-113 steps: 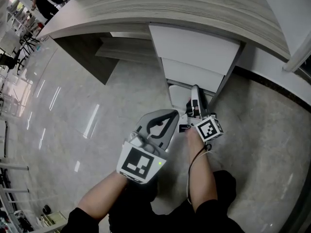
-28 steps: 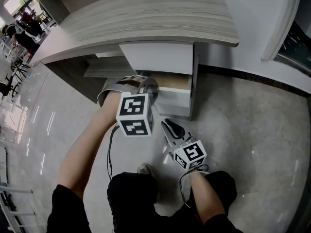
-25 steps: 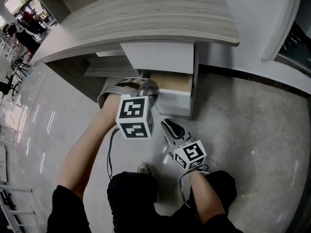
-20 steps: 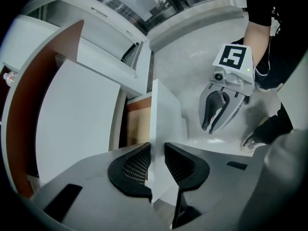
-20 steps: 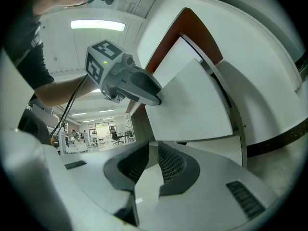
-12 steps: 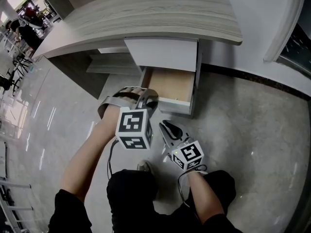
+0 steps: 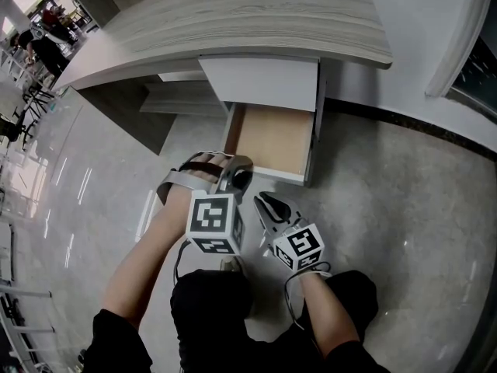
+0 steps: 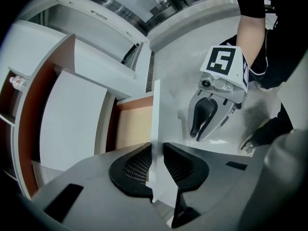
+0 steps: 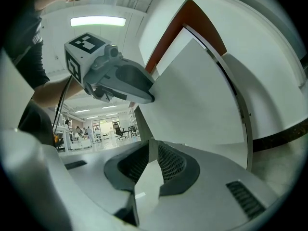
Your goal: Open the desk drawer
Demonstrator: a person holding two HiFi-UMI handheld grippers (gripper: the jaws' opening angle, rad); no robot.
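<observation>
Drawer (image 7: 272,137) stands pulled out.
Your left gripper (image 8: 156,152), jaws just closing, clamps its near front (image 8: 155,121); right gripper (image 9: 151,150) slightly apart, empty.

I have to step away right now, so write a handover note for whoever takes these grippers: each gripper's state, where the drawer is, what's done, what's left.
Left gripper: on the drawer front, panel edge between its pads; jaws have just been closing and look clamped.
Right gripper: narrowly open, empty, held just short of the drawer, touching nothing.
Drawer: under the desk, pulled well out, wooden bottom showing; the drawer above is closed.
Done: drawer open.
Left: probably only to let go and back away.
</observation>
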